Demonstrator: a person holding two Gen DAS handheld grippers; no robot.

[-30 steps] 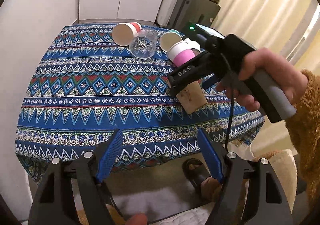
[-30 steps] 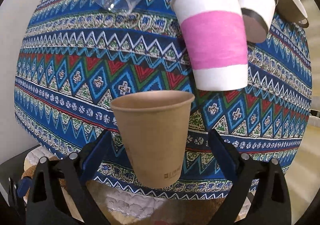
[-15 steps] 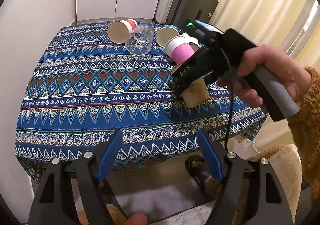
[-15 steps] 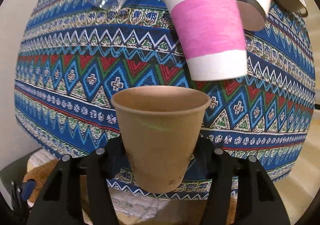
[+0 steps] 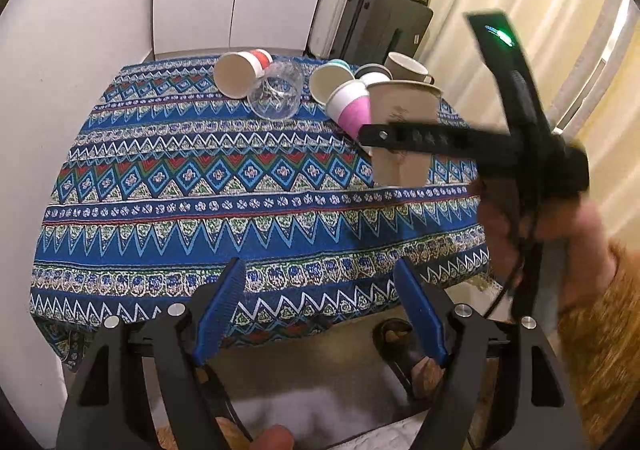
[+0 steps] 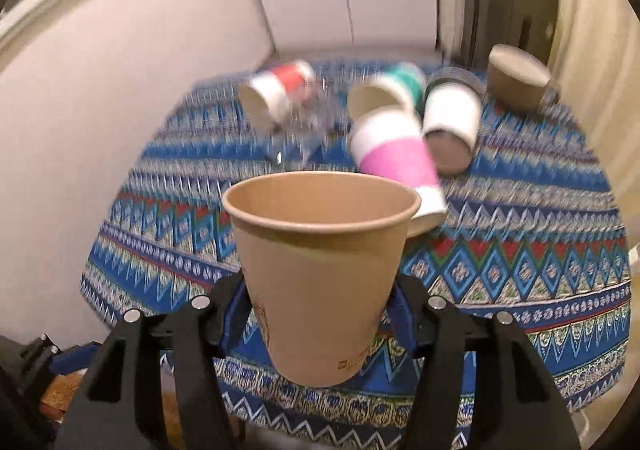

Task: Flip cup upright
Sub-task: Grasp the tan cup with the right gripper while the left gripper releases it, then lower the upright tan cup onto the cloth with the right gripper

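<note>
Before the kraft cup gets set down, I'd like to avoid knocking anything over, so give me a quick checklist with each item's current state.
1. Right tongs shut on the kraft paper cup: ok.
2. Cup mouth up: ok, rim on top in both views.
3. Cup resting on the tablecloth: cannot tell; its base looks raised.
4. Bare cloth for setting down: ok, open patterned area to the cup's left.
5. Clearance from the pink-banded cup lying on its side behind: cannot tell, the view is blurred.
6. Left tongs out of the way: ok, open at the near table edge.
</note>
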